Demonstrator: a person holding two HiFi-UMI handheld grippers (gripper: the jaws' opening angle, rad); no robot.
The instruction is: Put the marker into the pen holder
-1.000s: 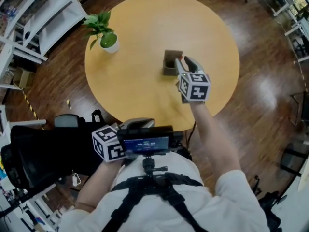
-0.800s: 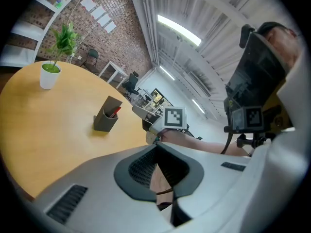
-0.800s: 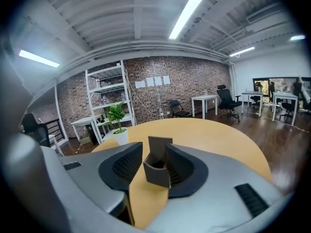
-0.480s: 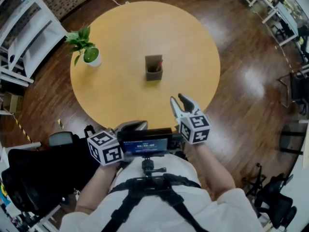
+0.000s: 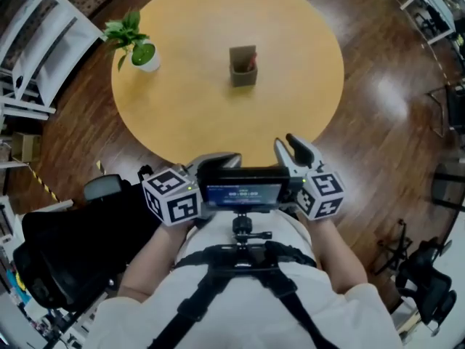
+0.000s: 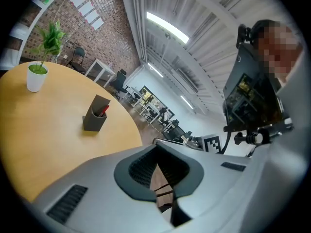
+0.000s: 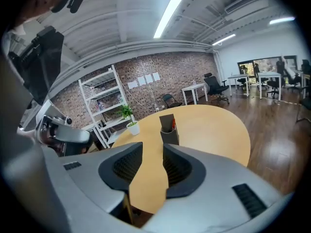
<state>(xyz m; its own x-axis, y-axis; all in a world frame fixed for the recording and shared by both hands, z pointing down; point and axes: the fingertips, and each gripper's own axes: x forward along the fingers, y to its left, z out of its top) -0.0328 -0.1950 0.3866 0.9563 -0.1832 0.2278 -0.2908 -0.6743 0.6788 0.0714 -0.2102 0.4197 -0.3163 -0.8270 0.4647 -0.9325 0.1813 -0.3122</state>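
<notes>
The dark pen holder stands upright near the middle of the round wooden table. A red marker sticks up inside it. The left gripper view shows the pen holder and the marker far off, and so does the right gripper view, with the pen holder and the marker. My right gripper is held open and empty near my body, past the table's near edge. My left gripper is shut with nothing in it, also close to my body.
A small potted plant in a white pot stands at the table's far left. White shelving is on the left, a black chair beside me, and dark wooden floor surrounds the table.
My right gripper has drawn back from the pen holder to my body, off the table's edge. The marker stays in the holder. The left gripper has hardly moved.
</notes>
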